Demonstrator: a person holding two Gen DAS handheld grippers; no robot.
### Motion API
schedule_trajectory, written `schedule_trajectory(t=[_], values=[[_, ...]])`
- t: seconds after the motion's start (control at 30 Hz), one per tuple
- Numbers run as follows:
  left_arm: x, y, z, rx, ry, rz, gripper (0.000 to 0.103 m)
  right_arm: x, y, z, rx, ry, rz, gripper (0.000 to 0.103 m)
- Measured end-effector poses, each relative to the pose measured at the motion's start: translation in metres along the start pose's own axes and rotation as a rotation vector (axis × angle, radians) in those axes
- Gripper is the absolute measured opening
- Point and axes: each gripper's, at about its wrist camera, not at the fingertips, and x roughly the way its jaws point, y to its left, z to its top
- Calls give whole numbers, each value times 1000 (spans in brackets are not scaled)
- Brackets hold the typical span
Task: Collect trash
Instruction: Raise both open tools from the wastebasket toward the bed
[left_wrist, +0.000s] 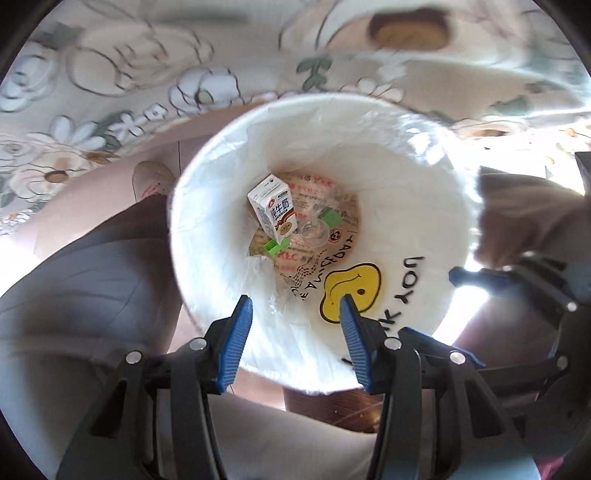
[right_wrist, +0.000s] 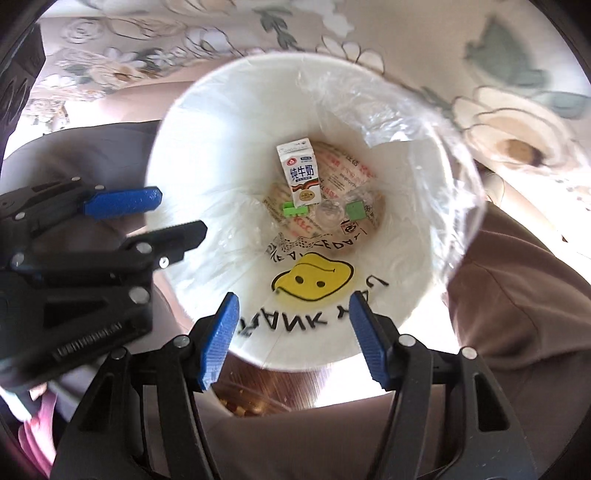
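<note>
A white trash bin (left_wrist: 424, 206) lined with a clear bag with a yellow smiley print (left_wrist: 351, 291) fills both views from above; its rim also shows in the right wrist view (right_wrist: 166, 147). At its bottom lie a white milk carton (left_wrist: 273, 208) (right_wrist: 301, 177), two green plastic pieces (left_wrist: 330, 218) (right_wrist: 356, 210), a clear plastic cup (left_wrist: 314, 232) (right_wrist: 328, 214) and printed paper wrapping (right_wrist: 340, 166). My left gripper (left_wrist: 295, 306) is open and empty above the bin's near rim. My right gripper (right_wrist: 291, 306) is open and empty above the bin too. The left gripper (right_wrist: 155, 212) shows at left in the right wrist view.
A floral cloth (left_wrist: 129, 74) (right_wrist: 498, 55) covers the surface behind the bin. The person's legs in dark trousers (left_wrist: 92, 277) (right_wrist: 517, 295) flank the bin. The right gripper (left_wrist: 517, 280) shows at the right edge of the left wrist view.
</note>
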Motion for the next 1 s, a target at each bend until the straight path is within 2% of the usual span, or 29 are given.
schedule_trajectory(t=[0.13, 0.27, 0.33, 0.4, 0.47, 0.57, 0.67, 0.87, 1.0], values=[[-48, -2, -20, 46, -81, -12, 54, -42, 8, -23, -49, -47, 1, 63], [-106, -4, -37, 82, -202, -1, 63, -99, 16, -45, -103, -134, -7, 63], [-139, -6, -43, 95, -274, 0, 69, -132, 17, -55, -122, -200, -13, 62], [-172, -7, -48, 111, -356, 6, 80, -169, 17, -63, -133, -279, -13, 62], [-207, -10, -51, 123, -438, 20, 85, -210, 17, -68, -140, -362, -21, 62], [-254, -15, -50, 141, -530, 23, 87, -269, 16, -76, -147, -488, -50, 63], [-293, -22, -42, 164, -613, 31, 89, -322, 16, -83, -171, -615, -95, 68], [-349, -39, -6, 223, -727, 94, 91, -413, 8, -82, -226, -860, -265, 79], [-371, -48, 35, 263, -763, 139, 91, -458, -10, -57, -251, -948, -333, 80]])
